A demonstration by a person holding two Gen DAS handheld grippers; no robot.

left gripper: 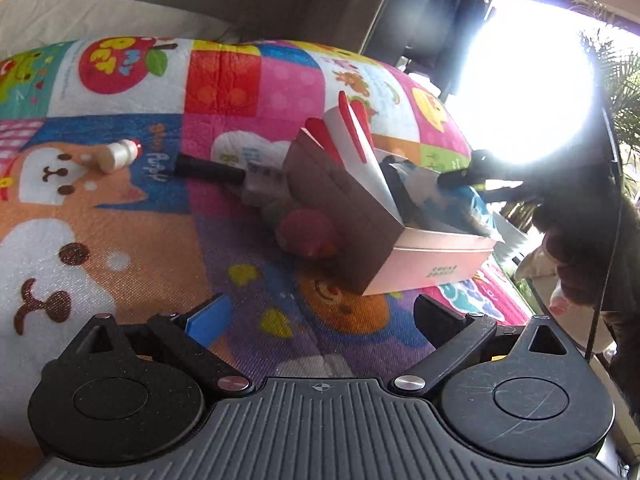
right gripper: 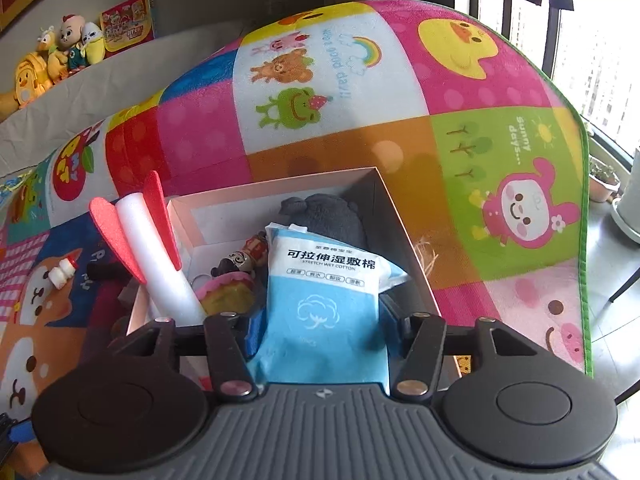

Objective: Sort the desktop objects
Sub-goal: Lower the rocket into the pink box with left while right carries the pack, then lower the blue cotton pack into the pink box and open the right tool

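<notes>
A pink cardboard box stands on the colourful play mat. In the right wrist view the box holds a white foam rocket with red fins, a small figurine keychain, a pink-and-yellow toy and a dark plush. My right gripper is over the box, its fingers on either side of a blue wet-cotton packet. My left gripper is open and empty, short of the box. A small white bottle, a black stick and a red ball lie on the mat.
A pale box lies behind the red ball. Plush toys sit on a ledge at the back left. The mat's green edge drops to the floor on the right, by potted plants and a bright window.
</notes>
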